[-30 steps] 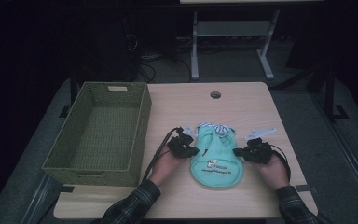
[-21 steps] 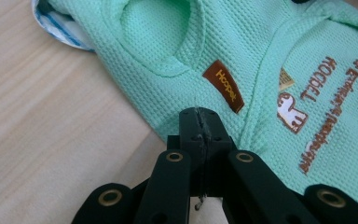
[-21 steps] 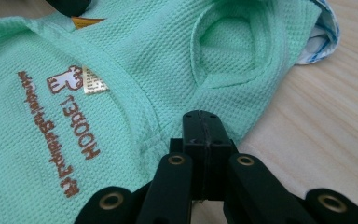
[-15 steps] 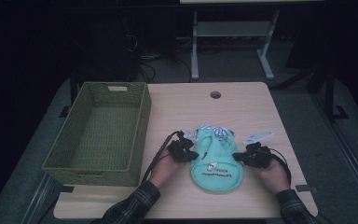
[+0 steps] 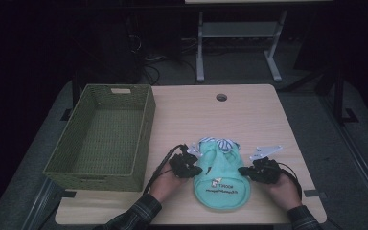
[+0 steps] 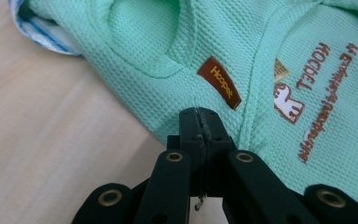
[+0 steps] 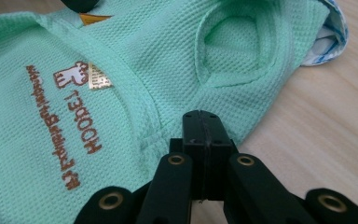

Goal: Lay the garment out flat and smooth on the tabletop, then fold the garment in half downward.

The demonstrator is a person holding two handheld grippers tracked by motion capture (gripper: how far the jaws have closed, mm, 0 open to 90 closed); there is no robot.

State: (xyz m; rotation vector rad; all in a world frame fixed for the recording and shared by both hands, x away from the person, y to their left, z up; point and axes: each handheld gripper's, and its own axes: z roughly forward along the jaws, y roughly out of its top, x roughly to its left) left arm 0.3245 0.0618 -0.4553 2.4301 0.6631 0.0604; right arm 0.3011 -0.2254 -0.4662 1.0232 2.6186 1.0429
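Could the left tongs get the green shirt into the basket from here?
Probably yes: the left tongs are shut on the shirt edge, and the open basket sits just beside them, nothing between.

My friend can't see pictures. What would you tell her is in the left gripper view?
A mint-green waffle-knit pet shirt lies on a pale wooden table, with the left gripper shut on its edge. A small brown tag and brown printed lettering show on the fabric.

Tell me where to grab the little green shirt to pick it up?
Probably by its two side edges, just below the armholes, one hand-held gripper coming in from each side. The green shirt lies flat, so its thin edges fit between shut jaws, as the left and right show.
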